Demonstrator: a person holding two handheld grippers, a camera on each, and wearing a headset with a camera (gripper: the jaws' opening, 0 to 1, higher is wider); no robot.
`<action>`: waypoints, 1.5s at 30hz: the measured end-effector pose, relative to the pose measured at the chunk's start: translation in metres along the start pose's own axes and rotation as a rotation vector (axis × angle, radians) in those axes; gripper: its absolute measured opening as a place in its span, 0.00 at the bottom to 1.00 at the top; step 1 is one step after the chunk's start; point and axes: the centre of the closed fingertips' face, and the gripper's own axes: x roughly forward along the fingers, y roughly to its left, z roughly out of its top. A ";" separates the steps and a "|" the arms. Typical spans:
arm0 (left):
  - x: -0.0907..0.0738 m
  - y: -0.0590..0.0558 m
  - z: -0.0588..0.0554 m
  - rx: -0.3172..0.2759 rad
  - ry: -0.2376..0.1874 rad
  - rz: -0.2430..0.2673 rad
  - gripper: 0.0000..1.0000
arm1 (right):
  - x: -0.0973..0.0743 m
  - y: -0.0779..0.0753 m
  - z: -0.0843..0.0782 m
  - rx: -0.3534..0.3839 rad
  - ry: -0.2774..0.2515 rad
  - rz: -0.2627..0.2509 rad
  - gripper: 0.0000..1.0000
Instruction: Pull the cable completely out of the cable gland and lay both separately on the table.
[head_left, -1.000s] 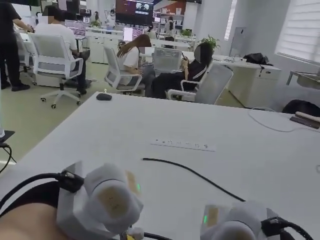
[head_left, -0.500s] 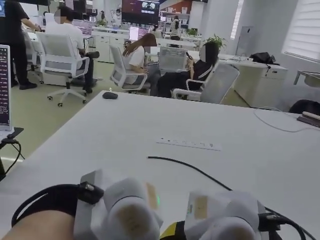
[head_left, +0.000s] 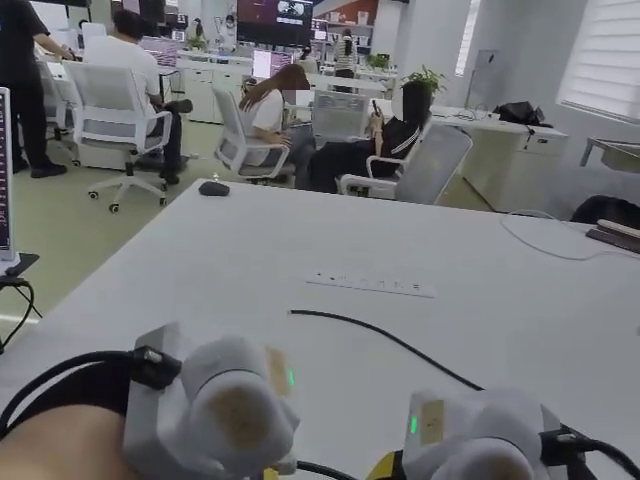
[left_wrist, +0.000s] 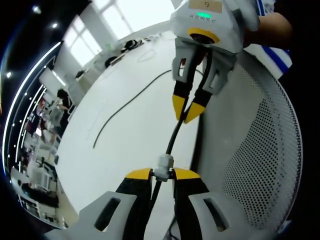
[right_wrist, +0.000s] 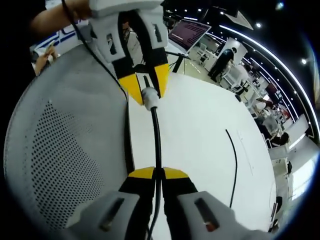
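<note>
Two grippers meet low at the near edge of the white worktop (head_left: 300, 240), held close together.

- Left gripper (left_wrist: 162, 174): yellow-tipped jaws are clamped on the small white plastic cable gland (left_wrist: 163, 166), one tip on each side of it.
- Right gripper (right_wrist: 156, 172): jaws are pressed together on the thin black cable (right_wrist: 156, 135), which sits pinched between the yellow tips.
- Between the two grippers the cable runs in a short, nearly straight span. It enters the gland and shows again on the far side, passing down between the left gripper's jaws. The cable is not yet out of the gland.
- The gland and the gripped span are in the air, beside the worktop edge and next to a white perforated panel (right_wrist: 60, 140).
- In the head view a long run of black cable lies loose on the worktop, curving toward the right gripper's housing, where it goes out of sight.

Farther back on the worktop are a flat white power strip (head_left: 370, 286) and a small black mouse (head_left: 213, 188) near the far edge. Beyond the worktop, people sit on white office chairs (head_left: 110, 110) at desks.
</note>
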 end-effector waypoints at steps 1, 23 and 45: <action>0.000 0.001 -0.001 -0.002 0.001 0.003 0.17 | 0.000 -0.002 -0.007 0.010 0.020 -0.006 0.03; -0.003 -0.001 0.013 0.035 -0.036 0.053 0.16 | 0.010 0.004 0.071 -0.002 -0.165 0.023 0.13; -0.024 0.020 0.007 -0.090 -0.101 0.076 0.17 | -0.003 -0.027 0.014 0.028 -0.058 -0.038 0.03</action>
